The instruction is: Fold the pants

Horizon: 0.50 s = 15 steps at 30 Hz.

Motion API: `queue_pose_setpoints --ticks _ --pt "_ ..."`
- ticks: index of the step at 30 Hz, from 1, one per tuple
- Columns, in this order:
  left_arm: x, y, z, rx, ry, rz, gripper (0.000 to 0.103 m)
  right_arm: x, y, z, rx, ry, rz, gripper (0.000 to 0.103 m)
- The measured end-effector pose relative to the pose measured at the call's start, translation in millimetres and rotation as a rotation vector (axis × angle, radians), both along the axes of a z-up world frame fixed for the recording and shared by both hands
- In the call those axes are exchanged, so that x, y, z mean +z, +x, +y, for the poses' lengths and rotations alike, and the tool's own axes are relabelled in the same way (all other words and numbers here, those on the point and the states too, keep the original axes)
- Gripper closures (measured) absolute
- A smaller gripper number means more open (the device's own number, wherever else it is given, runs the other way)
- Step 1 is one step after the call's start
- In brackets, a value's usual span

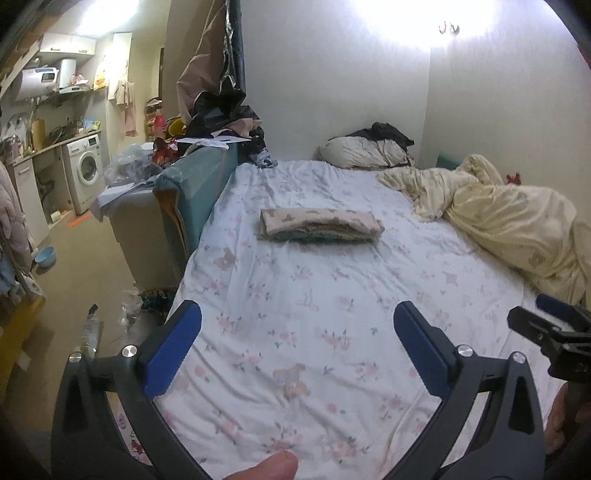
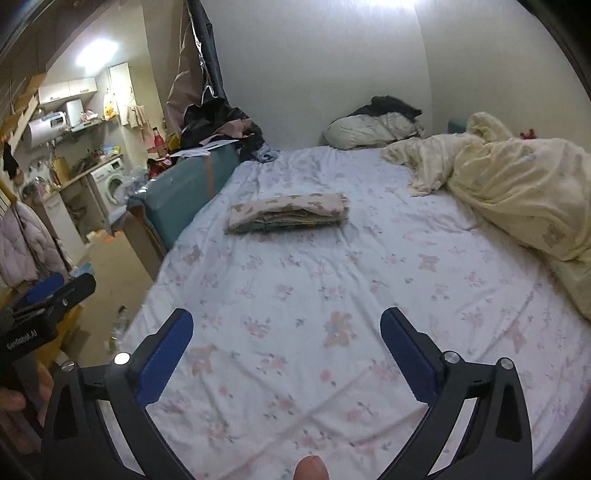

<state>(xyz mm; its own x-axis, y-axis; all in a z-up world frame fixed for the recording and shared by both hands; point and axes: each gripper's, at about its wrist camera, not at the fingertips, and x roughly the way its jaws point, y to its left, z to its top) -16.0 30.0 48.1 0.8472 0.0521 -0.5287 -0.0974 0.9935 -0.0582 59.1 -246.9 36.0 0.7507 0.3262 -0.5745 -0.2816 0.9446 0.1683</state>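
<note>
You have dim, bluish indoor light; glare blows out the wall (image 1: 406, 22) at top and the ceiling lamp (image 2: 96, 51) upper left. Fisheye bending and dark vignetting mark the edges, with slight softness throughout.

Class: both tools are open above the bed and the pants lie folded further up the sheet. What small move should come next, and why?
Probably none on the cloth: draw both tools back. The pants already lie in a flat folded stack on the sheet, and the left tool and right tool are open, holding nothing.
</note>
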Motion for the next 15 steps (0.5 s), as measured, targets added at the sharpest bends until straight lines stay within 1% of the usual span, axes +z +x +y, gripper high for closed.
queue_pose_setpoints --ticks 3,6,8,11,13,15 --pt "-13.9 -12.6 -4.7 -0.009 -0.004 0.006 0.000 -13.0 -12.3 -2.2 -0.022 -0.004 -0.018 0.000" --pt "-24.3 -13.5 -11.6 -0.020 0.008 0.023 0.000 -24.9 -16.8 -1.3 -0.037 -0.012 -0.022 0.000" --pt "-27.7 -12.0 -14.7 -0.015 0.025 0.004 0.000 -29.8 -19.5 2.8 -0.038 -0.023 -0.025 0.000" --pt "-34.9 -12.4 -16.4 -0.021 0.046 -0.008 0.000 -29.2 -25.4 11.1 -0.032 -0.064 -0.075 0.000" --pt "-40.6 -8.8 -17.1 -0.032 0.023 0.030 0.000 -27.2 -28.6 15.9 -0.015 -0.073 -0.105 0.000" --pt "-41.6 -7.9 -18.7 -0.035 0.023 0.031 0.000 -27.1 -28.9 15.7 -0.025 -0.069 -0.117 0.000"
